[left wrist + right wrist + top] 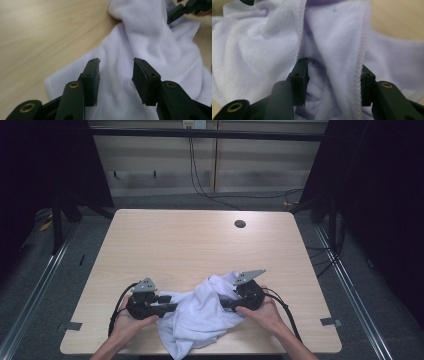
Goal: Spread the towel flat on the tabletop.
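A crumpled white cloth (200, 316) lies on the wooden table (200, 240) near its front edge, between the two hands. My left gripper (172, 307) points right at the cloth's left side. In the left gripper view its jaws (116, 72) stand open just above the cloth (140, 37), with nothing pinched. My right gripper (224, 304) points left into the cloth's right side. Seen from the right gripper view, that gripper (333, 72) is open, and a hemmed fold of the cloth (257, 50) lies loosely between its jaws.
A round cable hole (240, 224) sits in the table's far right part. Bare tabletop (37, 37) stretches away beyond the cloth. Part of the cloth hangs over the front edge. Dark frames and cables (200, 180) stand on the floor past the table.
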`<action>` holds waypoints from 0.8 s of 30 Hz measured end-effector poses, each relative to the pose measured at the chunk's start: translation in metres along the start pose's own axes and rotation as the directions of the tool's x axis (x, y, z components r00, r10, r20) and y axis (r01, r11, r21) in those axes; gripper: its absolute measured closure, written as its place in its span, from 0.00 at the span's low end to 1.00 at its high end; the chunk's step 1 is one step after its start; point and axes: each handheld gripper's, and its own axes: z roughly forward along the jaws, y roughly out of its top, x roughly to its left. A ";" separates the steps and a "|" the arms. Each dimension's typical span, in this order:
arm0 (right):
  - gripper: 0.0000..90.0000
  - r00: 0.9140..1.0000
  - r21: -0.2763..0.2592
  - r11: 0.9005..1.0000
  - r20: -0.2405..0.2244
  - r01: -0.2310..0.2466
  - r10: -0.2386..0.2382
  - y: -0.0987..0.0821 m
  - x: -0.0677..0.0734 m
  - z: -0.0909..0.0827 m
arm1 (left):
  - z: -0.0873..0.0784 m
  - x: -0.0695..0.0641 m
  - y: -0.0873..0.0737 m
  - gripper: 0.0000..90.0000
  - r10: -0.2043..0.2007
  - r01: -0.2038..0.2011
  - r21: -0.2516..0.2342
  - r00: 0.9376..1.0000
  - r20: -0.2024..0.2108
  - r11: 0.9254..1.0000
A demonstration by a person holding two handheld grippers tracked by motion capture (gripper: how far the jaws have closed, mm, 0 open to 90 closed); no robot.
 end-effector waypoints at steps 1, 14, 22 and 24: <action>0.55 1.000 -0.017 1.000 0.012 -0.007 0.007 0.003 -0.002 -0.003 | 0.008 0.001 0.010 0.61 0.005 -0.005 -0.010 1.000 -0.005 1.000; 0.50 0.999 -0.069 0.997 -0.007 -0.046 0.046 0.017 -0.023 0.007 | 0.071 -0.007 0.047 0.43 0.032 -0.031 -0.011 0.997 0.072 0.999; 0.90 0.995 -0.059 0.996 -0.081 -0.062 0.057 0.017 -0.019 0.009 | 0.060 -0.003 0.046 0.90 0.051 -0.042 -0.066 0.987 0.150 0.997; 0.95 0.998 -0.075 0.996 -0.029 -0.054 0.052 0.019 -0.018 0.003 | 0.049 0.001 0.048 0.91 0.036 -0.021 -0.112 0.990 0.136 0.993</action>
